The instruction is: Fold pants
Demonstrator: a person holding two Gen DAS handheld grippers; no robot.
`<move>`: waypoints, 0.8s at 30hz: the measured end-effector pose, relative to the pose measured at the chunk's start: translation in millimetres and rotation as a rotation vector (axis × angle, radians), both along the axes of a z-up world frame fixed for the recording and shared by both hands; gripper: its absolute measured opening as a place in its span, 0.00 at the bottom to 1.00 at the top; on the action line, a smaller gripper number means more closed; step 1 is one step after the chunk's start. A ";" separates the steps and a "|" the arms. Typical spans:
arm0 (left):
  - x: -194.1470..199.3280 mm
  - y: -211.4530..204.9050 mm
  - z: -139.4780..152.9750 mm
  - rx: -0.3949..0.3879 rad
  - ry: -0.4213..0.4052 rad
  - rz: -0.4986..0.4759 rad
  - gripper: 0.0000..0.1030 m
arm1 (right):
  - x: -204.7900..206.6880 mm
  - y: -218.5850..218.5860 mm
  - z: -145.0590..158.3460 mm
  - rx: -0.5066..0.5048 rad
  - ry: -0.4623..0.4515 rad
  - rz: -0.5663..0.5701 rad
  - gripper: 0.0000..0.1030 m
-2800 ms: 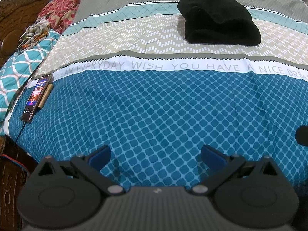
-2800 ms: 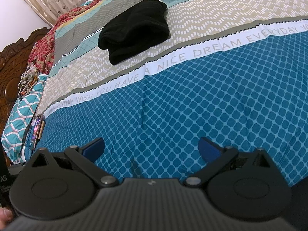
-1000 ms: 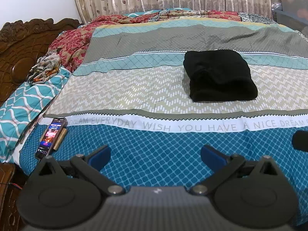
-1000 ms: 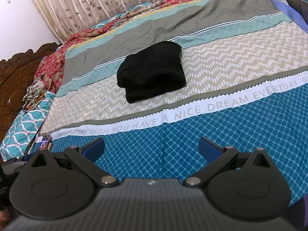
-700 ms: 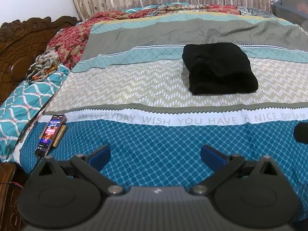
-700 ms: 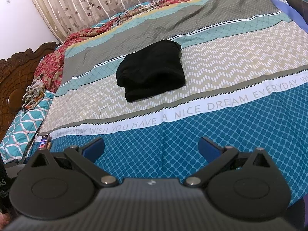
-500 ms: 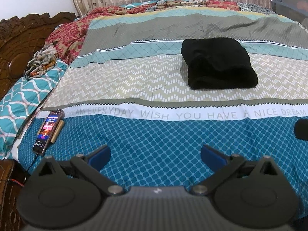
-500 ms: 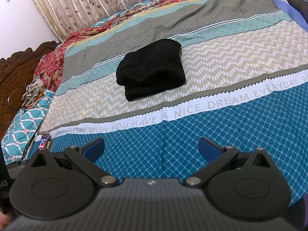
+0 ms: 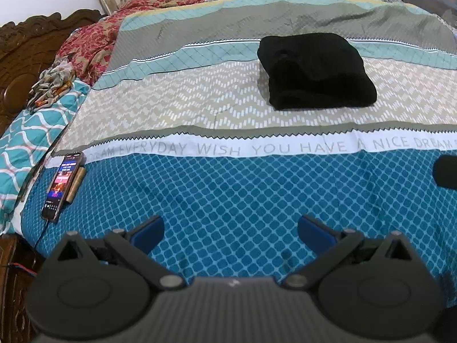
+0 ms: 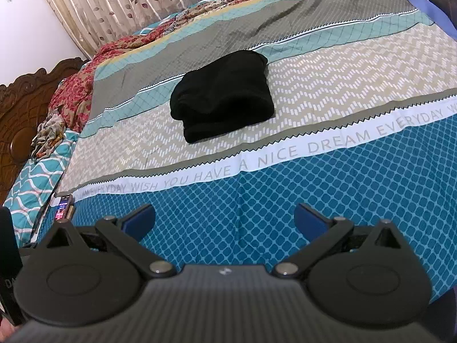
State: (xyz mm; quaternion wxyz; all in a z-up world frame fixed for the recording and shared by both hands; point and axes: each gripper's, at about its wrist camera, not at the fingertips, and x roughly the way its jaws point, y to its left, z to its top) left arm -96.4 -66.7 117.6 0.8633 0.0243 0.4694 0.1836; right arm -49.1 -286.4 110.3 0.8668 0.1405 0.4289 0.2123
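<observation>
- The black pants [image 9: 315,71] sit as a folded bundle on the bedspread [image 9: 228,188], out on the beige zigzag band, with the far edge reaching onto the light teal stripe behind it.
- From the right wrist view, the pants [image 10: 222,100] show stacked layers along the near edge, so it looks like a thick, compact pile rather than a flat sheet.
- The left gripper [image 9: 230,230] has its blue-tipped fingers [image 9: 148,233] spread wide apart with nothing between them, hovering over the dark blue diamond-pattern part of the bedspread near the bed's front edge.
- The right gripper [image 10: 224,218] is the same deal: jaws wide apart, nothing in them, also above the blue diamond area [image 10: 314,194].
- Both grippers are well apart from the pants; the white band with the "WISH YOU HAVE A NICE DREAM" lettering [image 9: 271,148] runs between them and the bundle.
- A phone [image 9: 62,180] with its screen lit lies near the left edge of the bed, with a cable trailing off its near end.
- There's a teal wavy-pattern pillow [image 9: 25,143] on the left by the carved wooden headboard [image 9: 25,57], and a crumpled patterned cloth [image 9: 51,85] on top of the pillow.
- Leaf-print curtains [image 10: 142,3] hang behind the bed.
</observation>
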 end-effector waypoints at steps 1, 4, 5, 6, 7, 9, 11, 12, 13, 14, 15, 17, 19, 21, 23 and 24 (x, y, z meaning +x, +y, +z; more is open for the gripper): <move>0.4 -0.3 -0.5 0.000 0.003 -0.002 1.00 | -0.1 0.1 -0.4 0.000 0.001 -0.001 1.00; -0.1 -2.8 -2.8 -0.001 0.013 -0.009 1.00 | -0.5 0.3 -1.2 -0.002 0.005 -0.003 1.00; -0.4 -3.4 -3.5 -0.003 0.016 -0.011 1.00 | -0.7 0.5 -1.5 -0.002 0.006 -0.003 1.00; -0.5 -3.8 -4.2 -0.004 0.019 -0.012 1.00 | -0.8 0.6 -1.8 -0.003 0.006 -0.003 1.00; -0.7 -4.1 -4.8 -0.006 0.022 -0.014 1.00 | -1.1 0.8 -2.0 -0.003 0.007 -0.002 1.00; -0.8 -3.8 -5.6 -0.009 0.027 -0.016 1.00 | -1.6 1.6 -2.6 -0.005 0.008 -0.001 1.00; -1.0 -3.6 -6.9 -0.011 0.032 -0.018 1.00 | -1.7 1.6 -3.2 -0.005 0.009 0.000 1.00; -1.1 -3.6 -7.7 -0.014 0.036 -0.019 1.00 | -1.8 1.6 -3.4 -0.005 0.010 -0.001 1.00; -1.2 -3.5 -8.7 -0.017 0.041 -0.019 1.00 | -1.8 1.4 -3.6 -0.005 0.012 -0.002 1.00; -1.3 -3.4 -9.8 -0.020 0.046 -0.020 1.00 | -1.8 1.3 -3.9 -0.005 0.013 -0.002 1.00; -1.3 -3.5 -10.9 -0.022 0.051 -0.020 1.00 | -1.4 1.0 -4.1 -0.004 0.015 -0.002 1.00; -1.9 -4.0 -13.2 -0.026 0.060 -0.022 1.00 | -1.5 1.0 -5.0 -0.004 0.019 -0.002 1.00; -2.1 -4.4 -14.7 -0.030 0.067 -0.024 1.00 | -1.8 1.5 -5.8 -0.005 0.022 -0.001 1.00; -2.2 -4.6 -15.8 -0.033 0.073 -0.027 1.00 | -2.3 2.2 -6.6 -0.006 0.026 0.002 1.00; -1.9 -4.6 -17.3 -0.041 0.080 -0.027 1.00 | -2.7 3.1 -7.3 -0.007 0.029 0.005 1.00; -1.9 -4.5 -17.9 -0.043 0.084 -0.027 1.00 | -3.0 3.6 -7.5 -0.008 0.030 0.007 1.00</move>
